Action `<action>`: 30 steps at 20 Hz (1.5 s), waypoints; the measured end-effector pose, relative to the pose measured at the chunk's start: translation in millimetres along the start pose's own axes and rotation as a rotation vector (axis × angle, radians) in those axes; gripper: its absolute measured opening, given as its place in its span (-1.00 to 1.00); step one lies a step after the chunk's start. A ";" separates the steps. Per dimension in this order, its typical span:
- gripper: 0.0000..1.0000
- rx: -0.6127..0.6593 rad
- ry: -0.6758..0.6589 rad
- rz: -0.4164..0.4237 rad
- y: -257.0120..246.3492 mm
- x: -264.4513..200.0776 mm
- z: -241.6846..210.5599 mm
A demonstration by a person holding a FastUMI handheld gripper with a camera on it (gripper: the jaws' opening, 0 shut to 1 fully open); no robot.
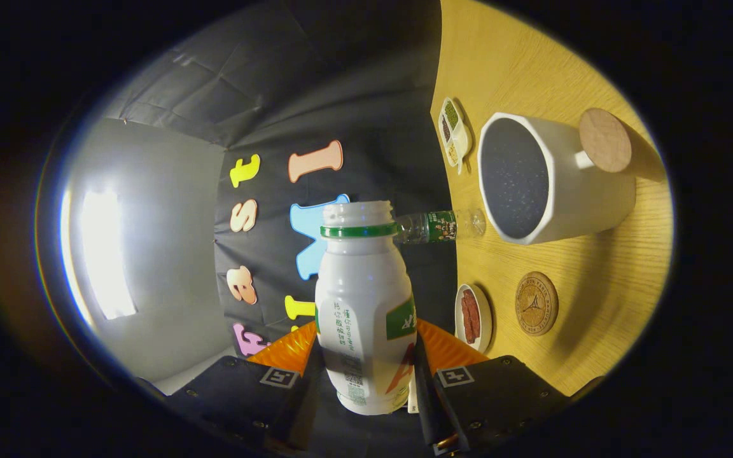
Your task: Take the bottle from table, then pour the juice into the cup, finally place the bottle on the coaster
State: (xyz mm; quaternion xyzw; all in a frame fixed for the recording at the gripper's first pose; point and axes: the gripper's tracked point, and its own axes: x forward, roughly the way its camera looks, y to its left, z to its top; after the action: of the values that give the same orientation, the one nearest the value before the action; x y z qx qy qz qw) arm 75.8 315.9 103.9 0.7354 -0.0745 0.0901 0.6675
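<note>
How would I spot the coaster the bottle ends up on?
Start at the big white cup on the wooden table. Beside it lies a flat round coaster stamped with a dark emblem, next to a small dish of red pieces; the gripper holds the bottle.

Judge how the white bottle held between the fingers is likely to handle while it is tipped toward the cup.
The white bottle looks like smooth, glossy plastic, so it may slip in the gripper, whose fingers press its lower sides. Its mouth is uncapped, so liquid could spill early. The cup is wide, which probably forgives aim.
</note>
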 end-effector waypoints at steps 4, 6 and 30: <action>0.29 0.035 -0.011 0.008 1.9 1.1 1.9; 0.29 0.036 -0.010 0.006 1.0 0.8 1.7; 0.29 0.089 -0.012 0.025 8.2 -0.3 -3.2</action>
State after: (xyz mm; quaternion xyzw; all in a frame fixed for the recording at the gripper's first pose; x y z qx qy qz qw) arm 73.5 318.3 112.1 0.7640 -0.0835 0.0973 0.6323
